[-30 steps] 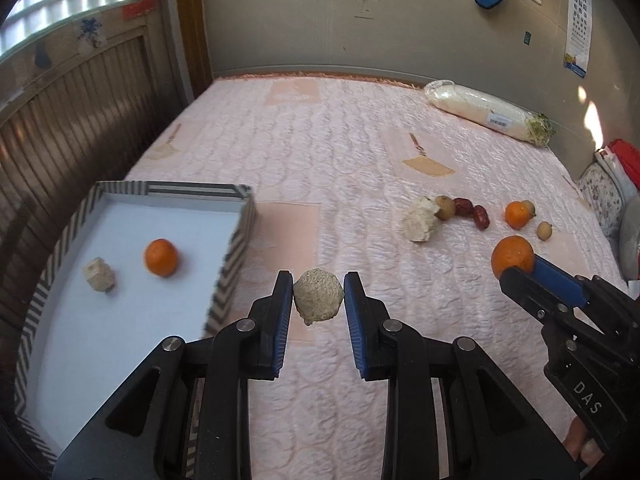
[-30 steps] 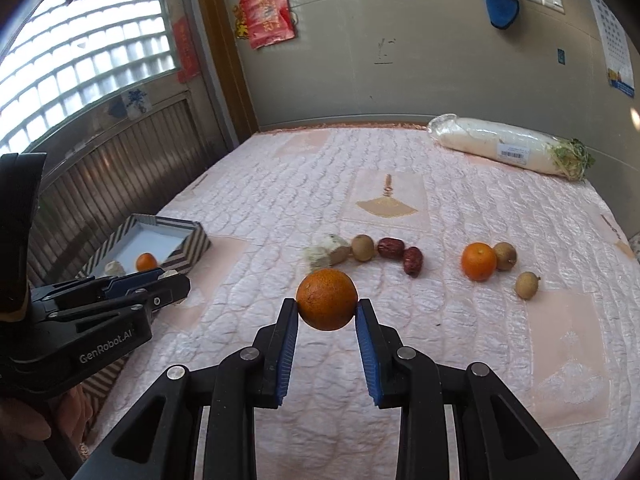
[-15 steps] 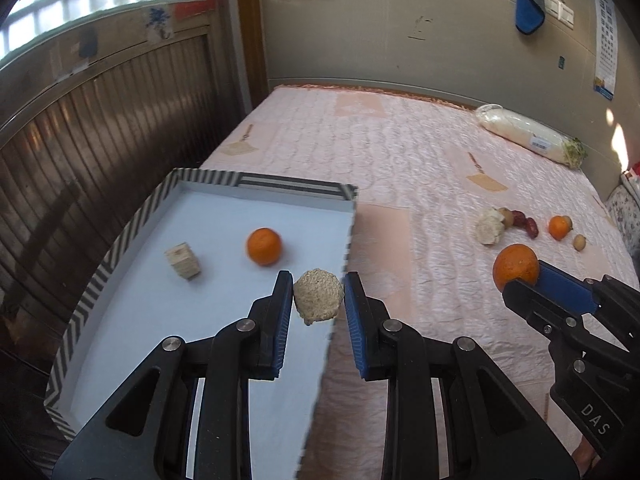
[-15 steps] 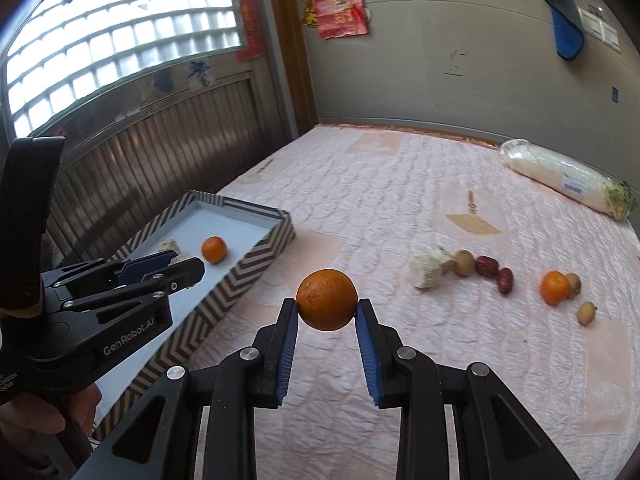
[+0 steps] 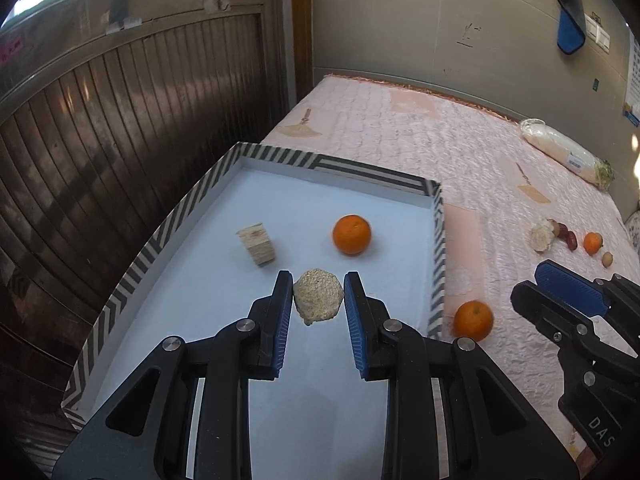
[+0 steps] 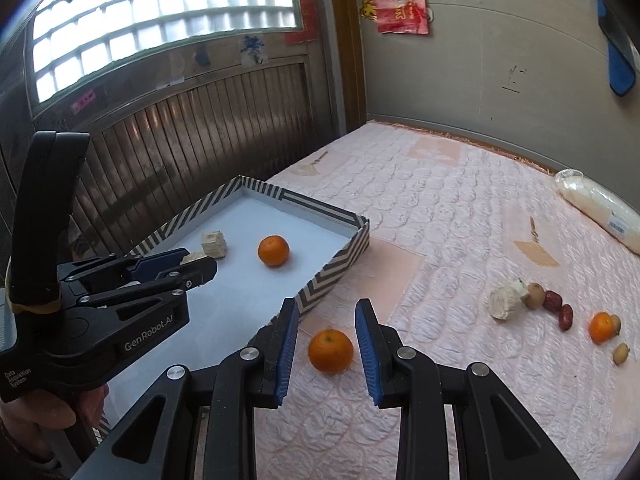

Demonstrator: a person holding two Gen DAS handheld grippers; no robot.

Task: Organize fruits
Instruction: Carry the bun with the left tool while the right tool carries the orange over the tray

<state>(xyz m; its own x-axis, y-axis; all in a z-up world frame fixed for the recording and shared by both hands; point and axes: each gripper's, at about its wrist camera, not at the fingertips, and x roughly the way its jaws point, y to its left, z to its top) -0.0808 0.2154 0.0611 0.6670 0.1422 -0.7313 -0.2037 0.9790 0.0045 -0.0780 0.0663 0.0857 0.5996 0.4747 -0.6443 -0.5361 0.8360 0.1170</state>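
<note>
Right jaws clear of orange (image 5: 473, 321), left-wrist view

Right tool (image 6: 327, 338) jaws apart — orange (image 6: 330, 350) loose between, on quilt (image 6: 440, 216)

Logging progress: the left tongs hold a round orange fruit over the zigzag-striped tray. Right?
Not quite. The left wrist view shows the left tongs gripping a rough beige lump over the zigzag-striped tray, not an orange fruit.
</note>
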